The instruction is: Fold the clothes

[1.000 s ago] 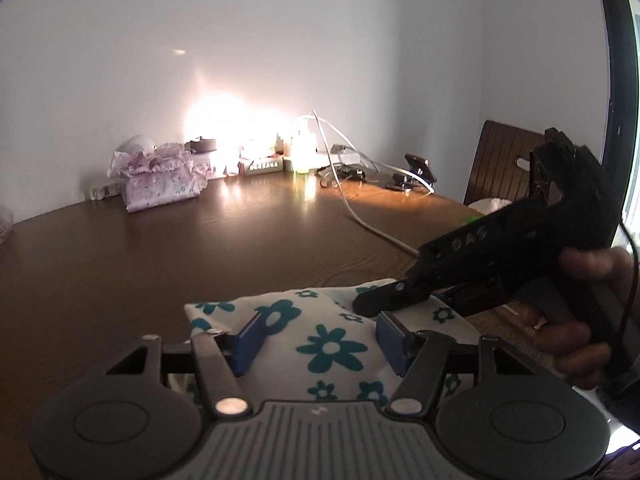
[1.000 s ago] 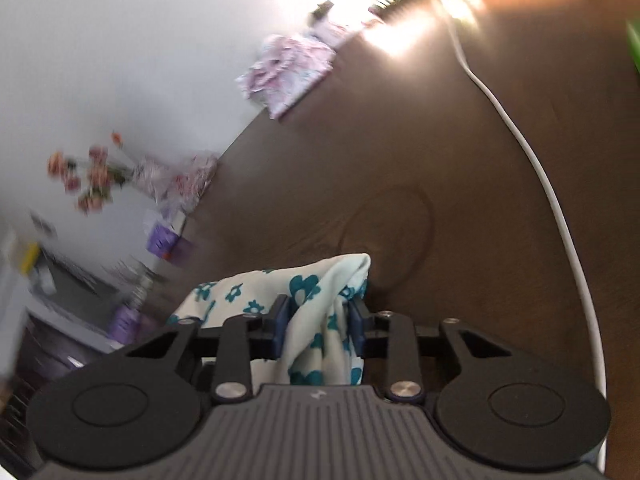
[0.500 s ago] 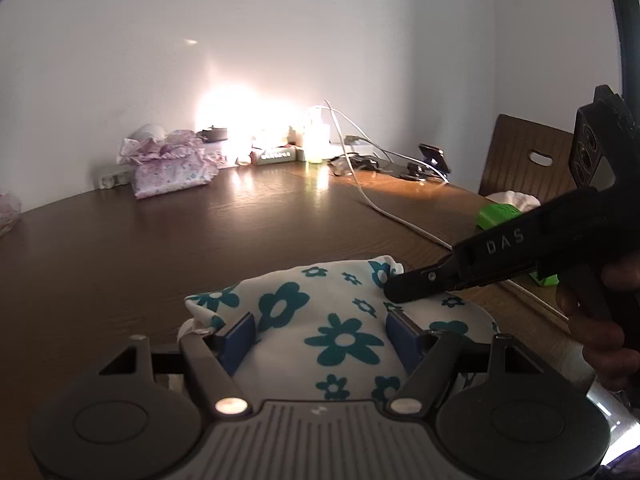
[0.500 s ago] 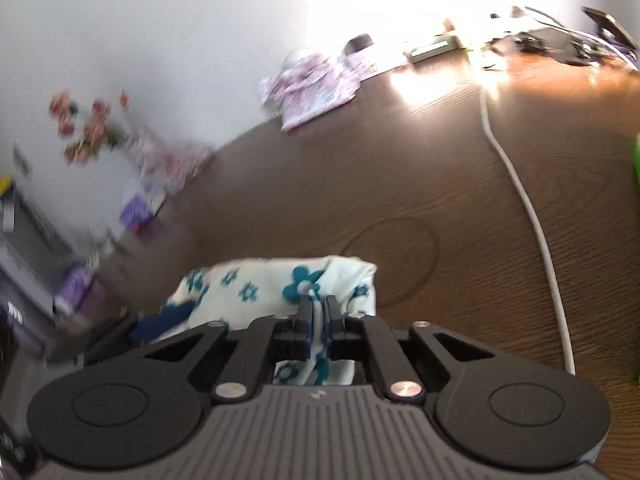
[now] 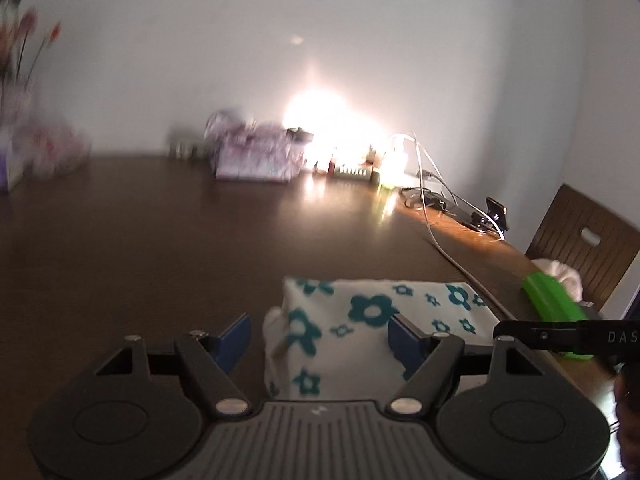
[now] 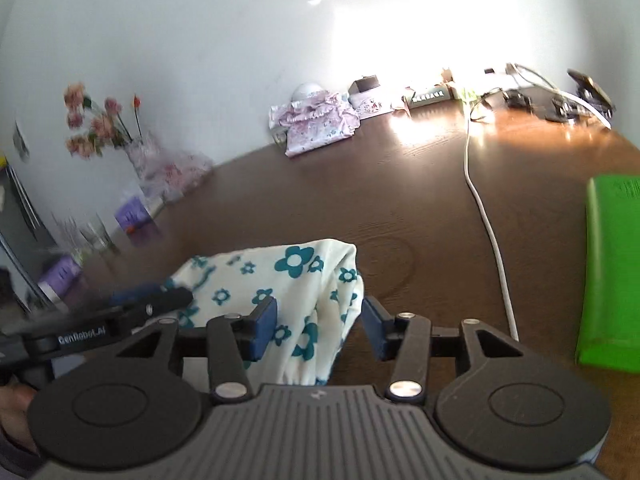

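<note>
left gripper (image 5: 316, 334): jaws standing spread around the cloth's left edge | right gripper (image 6: 318, 322): jaws opening, cloth between, unpinched | folded floral cloth (image 5: 372, 320): lying on near surface (image 5: 160, 240)

My left hand-held gripper (image 5: 320, 334) points slightly downward, its jaws spread wide, pads clear of the cloth between them. My right hand-held gripper (image 6: 318, 320) tilts down likewise, its jaws opening, pads apart from the fabric. My right hand (image 5: 628, 420) shows at the edge.
</note>
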The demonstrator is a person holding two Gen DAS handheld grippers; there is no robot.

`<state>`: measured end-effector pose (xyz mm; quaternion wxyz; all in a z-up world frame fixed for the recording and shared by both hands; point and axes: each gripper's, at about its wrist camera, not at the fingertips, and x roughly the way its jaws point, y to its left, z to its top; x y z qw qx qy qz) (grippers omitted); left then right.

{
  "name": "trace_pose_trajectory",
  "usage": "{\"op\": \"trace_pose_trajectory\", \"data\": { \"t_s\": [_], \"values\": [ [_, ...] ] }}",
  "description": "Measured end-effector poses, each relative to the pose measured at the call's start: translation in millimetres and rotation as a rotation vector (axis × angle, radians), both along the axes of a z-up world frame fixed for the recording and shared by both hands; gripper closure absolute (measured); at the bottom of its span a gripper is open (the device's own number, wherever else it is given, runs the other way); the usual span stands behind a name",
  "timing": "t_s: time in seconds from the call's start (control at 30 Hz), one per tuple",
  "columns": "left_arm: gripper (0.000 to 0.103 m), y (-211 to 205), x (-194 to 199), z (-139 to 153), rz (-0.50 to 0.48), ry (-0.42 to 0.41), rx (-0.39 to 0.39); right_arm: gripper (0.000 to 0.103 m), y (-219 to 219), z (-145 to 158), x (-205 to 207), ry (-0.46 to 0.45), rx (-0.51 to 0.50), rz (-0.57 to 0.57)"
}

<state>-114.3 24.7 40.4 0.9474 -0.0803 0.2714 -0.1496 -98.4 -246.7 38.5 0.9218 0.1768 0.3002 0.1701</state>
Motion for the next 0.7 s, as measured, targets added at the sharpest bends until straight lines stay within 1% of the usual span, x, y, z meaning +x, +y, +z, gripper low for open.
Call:
{"op": "trace_pose_trajectory", "data": {
  "t_s": [0.03,0.07,0.1,0.13,0.17,0.23,0.27,0.3,0.33,0.37,0.4,0.43,0.47,0.5,0.57,0.6,0.63,0.67,0.7],
  "values": [
    [0.028,6,-3,-1,-0.01,0.018,-0.048,0.053,0,2,-4,-0.005,0.009,0.011],
    [0.027,10,-6,-1,-0.022,0.027,-0.086,0.049,1,2,-5,-0.003,0.011,0.025],
    [0.024,11,-7,-2,-0.042,0.016,-0.103,0.046,1,2,-7,0.0,0.014,0.038],
    [0.024,12,-7,-3,-0.052,0.013,-0.112,0.046,2,0,-8,0.011,0.017,0.042],
    [0.026,12,-5,-4,-0.04,0.028,-0.112,0.047,2,-2,-9,0.023,0.02,0.046],
    [0.043,14,0,-8,-0.024,0.07,-0.144,0.05,2,-6,-9,0.047,0.036,0.044],
    [0.044,15,3,-11,-0.029,0.093,-0.171,0.057,2,-8,-9,0.059,0.051,0.037],
    [0.047,17,4,-13,-0.029,0.11,-0.193,0.068,0,-12,-7,0.071,0.09,0.022],
    [0.053,18,4,-16,-0.028,0.117,-0.22,0.071,-3,-16,-5,0.082,0.128,0.007],
    [0.058,20,4,-17,-0.031,0.122,-0.25,0.079,-5,-20,-3,0.094,0.166,-0.008],
    [0.068,21,4,-19,-0.029,0.128,-0.277,0.084,-7,-24,-1,0.106,0.204,-0.024],
    [0.07,23,4,-20,-0.018,0.135,-0.299,0.084,-9,-28,1,0.117,0.244,-0.038],
    [0.07,24,4,-22,-0.008,0.141,-0.317,0.087,-13,-32,2,0.129,0.291,-0.047],
    [0.071,25,4,-23,0.0,0.145,-0.326,0.087,-15,-36,3,0.14,0.332,-0.055],
    [0.069,27,4,-23,0.008,0.15,-0.335,0.087,-16,-34,0,0.133,0.32,-0.072],
    [0.064,27,4,-23,0.008,0.153,-0.337,0.083,-17,-33,-1,0.13,0.314,-0.08],
    [0.064,29,4,-21,0.004,0.154,-0.337,0.078,-17,-32,-2,0.127,0.308,-0.089],
    [0.064,30,4,-20,0.003,0.151,-0.334,0.069,-17,-31,-3,0.121,0.3,-0.096],
    [0.064,30,4,-19,0.008,0.149,-0.324,0.07,-14,-27,-6,0.095,0.274,-0.095]
  ]
}}
